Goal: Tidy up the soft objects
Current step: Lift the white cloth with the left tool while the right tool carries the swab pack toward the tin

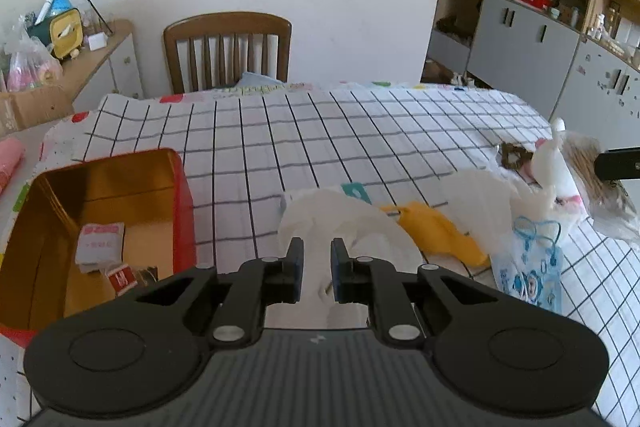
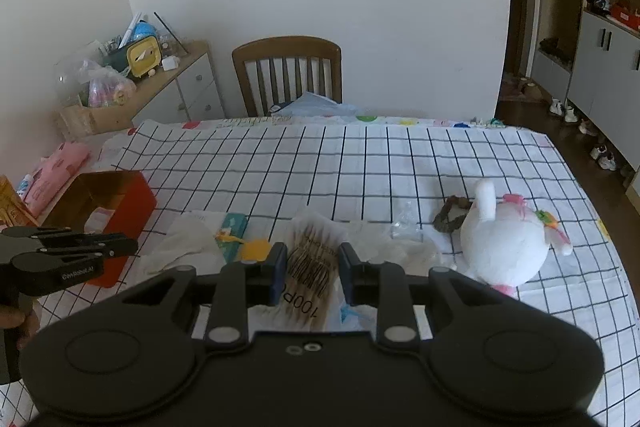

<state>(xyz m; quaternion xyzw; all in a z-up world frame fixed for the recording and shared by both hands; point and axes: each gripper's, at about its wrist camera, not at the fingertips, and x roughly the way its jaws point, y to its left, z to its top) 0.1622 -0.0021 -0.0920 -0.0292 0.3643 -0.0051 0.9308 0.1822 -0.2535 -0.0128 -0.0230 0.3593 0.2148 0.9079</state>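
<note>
A thin white cloth (image 1: 340,219) lies crumpled on the checked tablecloth, and a fold of it runs up between the pads of my left gripper (image 1: 318,251), which is shut on it. My right gripper (image 2: 312,255) is shut on a clear bag of thin brown sticks (image 2: 316,259); the bag hangs a little above the table. The left wrist view shows that bag (image 1: 600,183) at its right edge, beside the right gripper (image 1: 618,165). A white plush toy (image 2: 504,239) with pink trim lies to the right of the bag. The left gripper (image 2: 132,245) shows at the left, held by a hand.
An open red tin (image 1: 184,195) with a gold inside holds small packets, left of the cloth. A yellow soft item (image 1: 436,231), a teal packet (image 1: 356,191), a blue cartoon bag (image 1: 532,267) and a brown hair tie (image 2: 452,215) lie nearby. A wooden chair (image 2: 288,67) stands behind the table.
</note>
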